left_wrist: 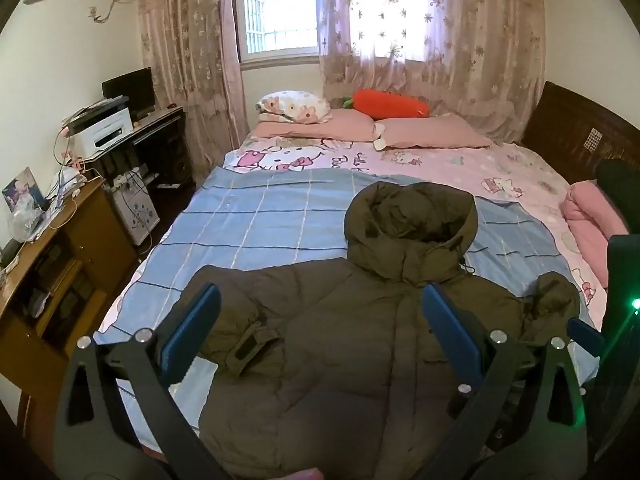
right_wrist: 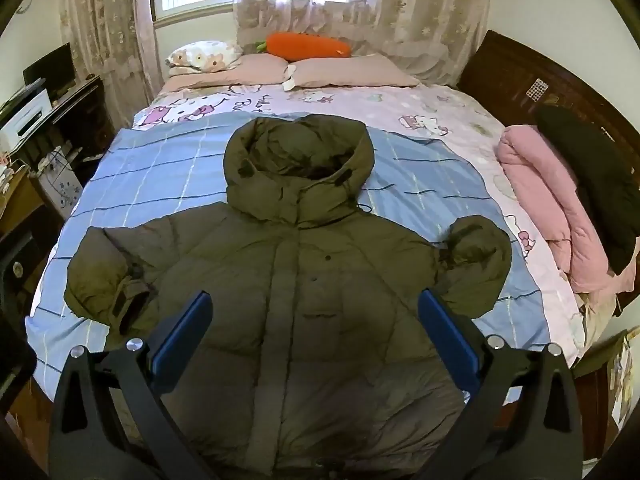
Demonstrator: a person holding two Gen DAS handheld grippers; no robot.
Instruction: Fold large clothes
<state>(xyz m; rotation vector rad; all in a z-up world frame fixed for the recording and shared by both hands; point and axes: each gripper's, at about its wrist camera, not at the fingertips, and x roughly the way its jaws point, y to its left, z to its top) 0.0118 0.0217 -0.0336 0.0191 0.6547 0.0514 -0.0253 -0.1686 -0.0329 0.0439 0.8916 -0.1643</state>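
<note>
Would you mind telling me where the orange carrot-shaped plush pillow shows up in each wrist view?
Left wrist: carrot plush lies top centre, on the pink pillows under the window.
Right wrist: carrot plush lies top centre, slightly left, on the same pillows.
Shared landmark: the olive jacket's hood below it.

Black fingers point(right_wrist: 180, 332), apparently blue-padded.

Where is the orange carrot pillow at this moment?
The carrot pillow lies at the far end of the bed in both views, resting on the two pink pillows below the curtained window, right of the flowered pillow.
</note>
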